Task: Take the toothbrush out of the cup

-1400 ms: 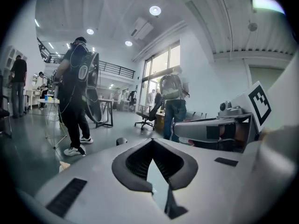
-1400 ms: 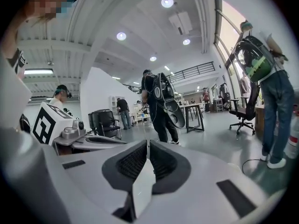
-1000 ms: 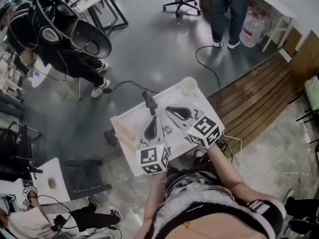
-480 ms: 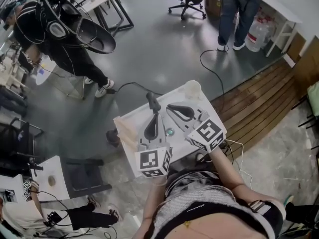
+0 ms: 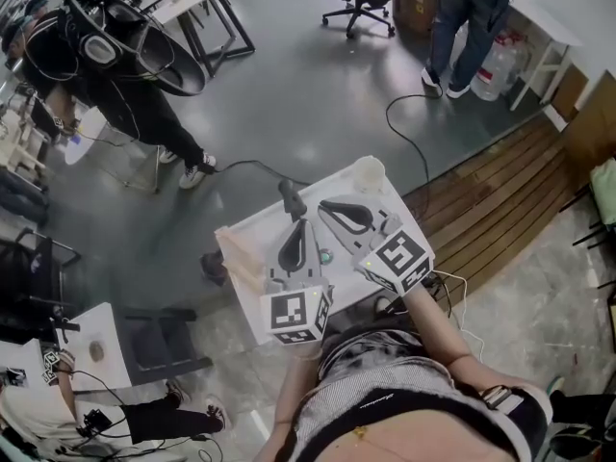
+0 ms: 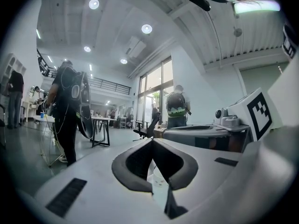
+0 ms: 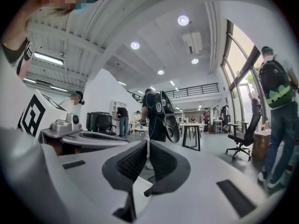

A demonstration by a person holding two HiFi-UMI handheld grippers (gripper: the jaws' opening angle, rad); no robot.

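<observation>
In the head view a pale translucent cup [image 5: 367,171] stands at the far corner of the white table [image 5: 245,243]. No toothbrush can be made out in it. My left gripper [image 5: 287,198] and right gripper [image 5: 325,205] hover side by side over the table, pointing away from me, short of the cup. In the left gripper view the left gripper [image 6: 152,141] has its tips together, and a pale cup [image 6: 159,178] shows through the loop below them. The right gripper [image 7: 147,146] is shut too. Whether the thin pale strip in its slit is a held thing is unclear.
A small teal round thing [image 5: 324,255] lies on the table between the grippers. A person with a black dish-shaped backpack [image 5: 135,51] stands at far left, another person [image 5: 467,17] at the back. A black cable [image 5: 404,123] crosses the floor; wooden decking [image 5: 500,191] lies to the right.
Both grippers have risen a little above the table, still side by side. Their jaws look the same as before.
</observation>
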